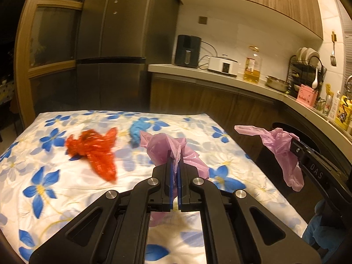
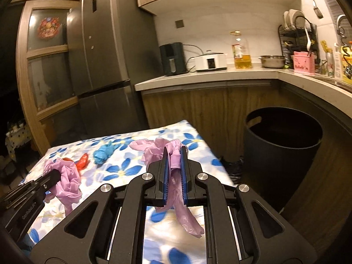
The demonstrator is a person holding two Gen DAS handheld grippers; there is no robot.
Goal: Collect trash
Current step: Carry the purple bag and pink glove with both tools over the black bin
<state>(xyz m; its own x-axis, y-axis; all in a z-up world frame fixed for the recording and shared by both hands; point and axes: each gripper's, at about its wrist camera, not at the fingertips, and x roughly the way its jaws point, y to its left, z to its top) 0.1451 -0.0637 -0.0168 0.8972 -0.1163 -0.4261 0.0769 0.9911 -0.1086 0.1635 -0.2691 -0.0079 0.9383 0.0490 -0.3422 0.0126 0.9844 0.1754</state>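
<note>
My left gripper (image 1: 175, 154) is shut on a crumpled pink plastic bag (image 1: 162, 145), held above the flowered table (image 1: 66, 189). My right gripper (image 2: 174, 151) is shut on a second pink plastic bag (image 2: 184, 215), which hangs down between its blue pads. In the left wrist view that second pink bag (image 1: 281, 145) hangs off the table's right edge. A red plastic bag (image 1: 96, 151) and a blue crumpled piece (image 1: 136, 132) lie on the cloth. A dark round bin (image 2: 283, 154) stands open on the floor to the right of the table.
A dark fridge (image 2: 105, 66) stands behind the table. The counter (image 2: 209, 77) carries an air fryer (image 2: 172, 58), a white cooker (image 2: 211, 61), an oil bottle (image 2: 242, 52), a steel bowl (image 2: 272, 61) and a dish rack (image 2: 297, 35). Black bag material (image 2: 235, 167) lies by the bin's foot.
</note>
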